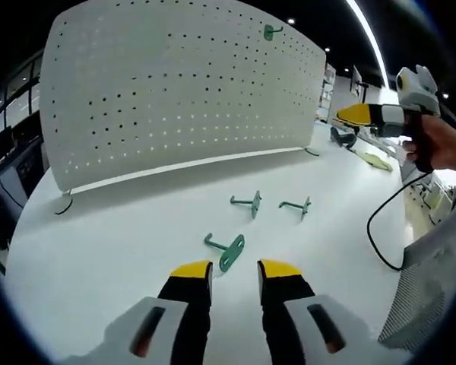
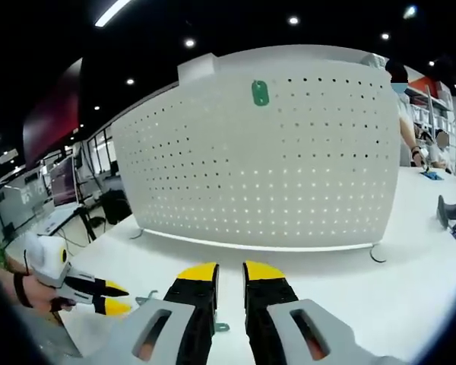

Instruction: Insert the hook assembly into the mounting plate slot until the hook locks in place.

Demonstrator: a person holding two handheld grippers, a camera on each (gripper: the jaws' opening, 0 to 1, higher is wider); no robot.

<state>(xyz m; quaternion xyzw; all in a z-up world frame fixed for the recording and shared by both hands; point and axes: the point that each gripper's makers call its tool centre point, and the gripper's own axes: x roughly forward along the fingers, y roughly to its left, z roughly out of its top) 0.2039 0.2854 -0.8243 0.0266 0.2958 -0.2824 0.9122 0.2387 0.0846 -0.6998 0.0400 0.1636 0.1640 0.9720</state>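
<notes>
Both tongs, left [image 1: 235,271] and right [image 2: 230,272], stand apart, empty. We see three loose hooks on the table [image 1: 121,228] in the left gripper view, the nearest hook [image 1: 226,249] just beyond our left tongs. Our right gripper view faces the pegboard [image 2: 289,167] with its mounted hook [image 2: 260,93].

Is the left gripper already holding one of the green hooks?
No. The left gripper is open and empty, with the nearest green hook lying on the white table just ahead of it.

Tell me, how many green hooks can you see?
4. Three lie on the white table: nearest hook, middle hook, far hook. Mounted hook hangs on the pegboard. More may be hidden.
</notes>
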